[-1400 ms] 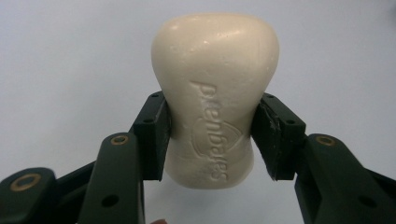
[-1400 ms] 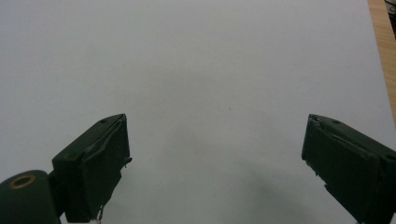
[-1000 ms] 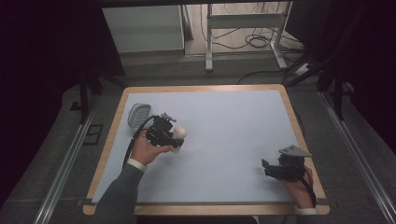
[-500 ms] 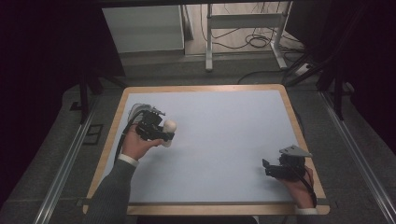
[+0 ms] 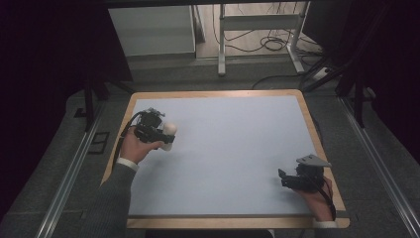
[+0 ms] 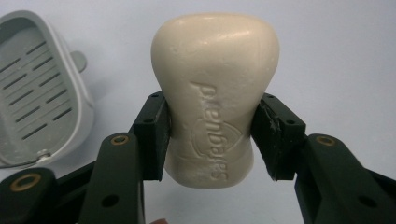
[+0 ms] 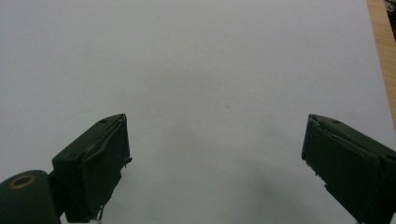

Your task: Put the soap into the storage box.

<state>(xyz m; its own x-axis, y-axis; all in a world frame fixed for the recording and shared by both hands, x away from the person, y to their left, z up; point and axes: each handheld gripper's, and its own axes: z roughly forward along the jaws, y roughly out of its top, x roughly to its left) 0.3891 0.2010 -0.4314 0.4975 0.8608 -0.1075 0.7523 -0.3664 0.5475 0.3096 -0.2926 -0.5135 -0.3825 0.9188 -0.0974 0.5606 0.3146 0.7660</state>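
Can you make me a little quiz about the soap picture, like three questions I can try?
1. True or false: the left gripper squeezes the bar of soap between its fingers.
2. What lies beside the soap in the left gripper view? A) a grey soap dish B) a red cup C) a sponge
3. Fill in: the right gripper has its fingers ____ with nothing between them.

Key: 1 true. 2 A. 3 open.

A wood-rimmed table [image 5: 303,101] with pale-blue top carries a grey soap dish [image 6: 37,88]
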